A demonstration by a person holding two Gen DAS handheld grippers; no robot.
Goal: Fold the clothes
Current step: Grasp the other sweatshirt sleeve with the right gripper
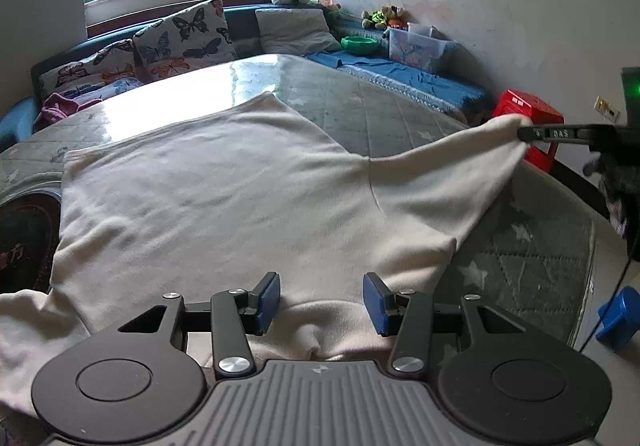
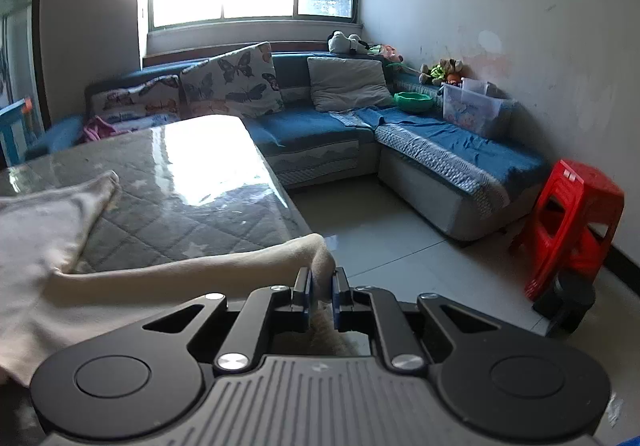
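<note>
Left wrist view, cream fleece top (image 1: 208, 186) spread flat on the quilted table (image 1: 380, 106), body running away from me, 1 sleeve (image 1: 460, 166) stretched right, my left gripper (image 1: 320, 300) gaping over its near edge, right wrist view, my right gripper (image 2: 321, 292) clamped on the sleeve's end, lifted past the table edge.

L gripper (image 1: 322, 302): jaws part-open, tilted down, blue pads (image 1: 269, 302) apart, pressing nothing. R gripper (image 2: 321, 286): jaws clamped tight on cream fabric (image 2: 256, 258), held out to the side, angled down.
</note>
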